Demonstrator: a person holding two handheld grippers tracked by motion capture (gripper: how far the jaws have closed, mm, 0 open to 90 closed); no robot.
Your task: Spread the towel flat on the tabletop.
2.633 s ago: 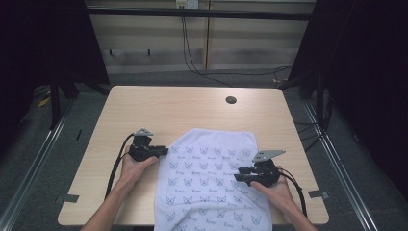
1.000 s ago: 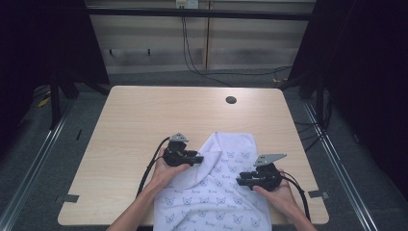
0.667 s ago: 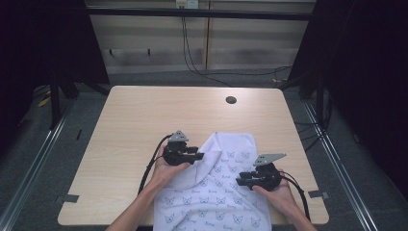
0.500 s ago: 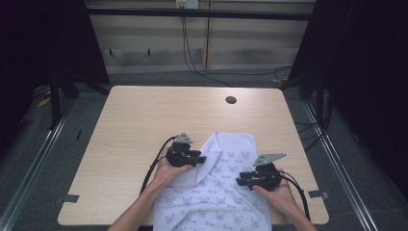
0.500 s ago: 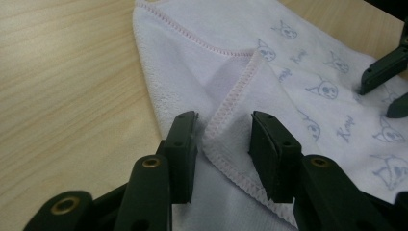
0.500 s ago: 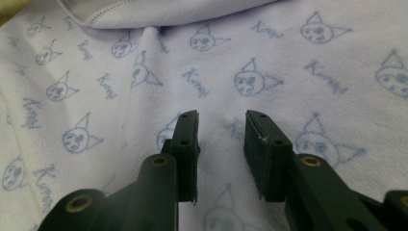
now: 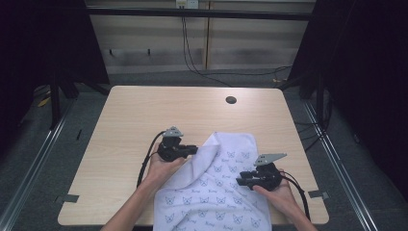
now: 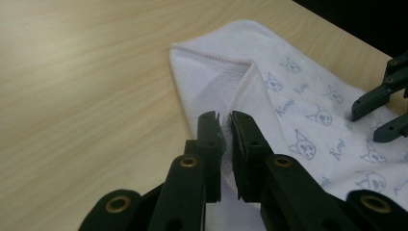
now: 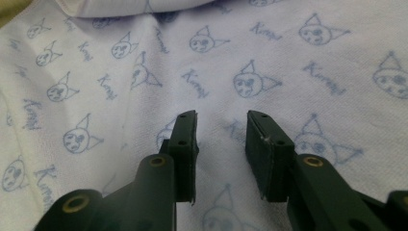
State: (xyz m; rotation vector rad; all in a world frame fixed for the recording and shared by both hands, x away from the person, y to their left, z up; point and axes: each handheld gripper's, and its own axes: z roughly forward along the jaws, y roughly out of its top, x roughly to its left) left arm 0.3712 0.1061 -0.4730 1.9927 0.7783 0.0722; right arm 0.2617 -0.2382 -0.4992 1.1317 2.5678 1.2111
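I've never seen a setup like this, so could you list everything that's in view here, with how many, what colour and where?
towel: one, white with pale blue cat faces and lettering, on the near right part of the table, its left edge folded over.
table: one, light wood, middle of the high view.
round hole cover: one, dark, far right part of the tabletop.
cables: a few, black, on the floor beyond the table.
left claw: one, black, jaws have just been closing and now pinch the towel's folded edge.
right claw: one, black, jaws apart above the towel.
hands: two, one holding each claw.
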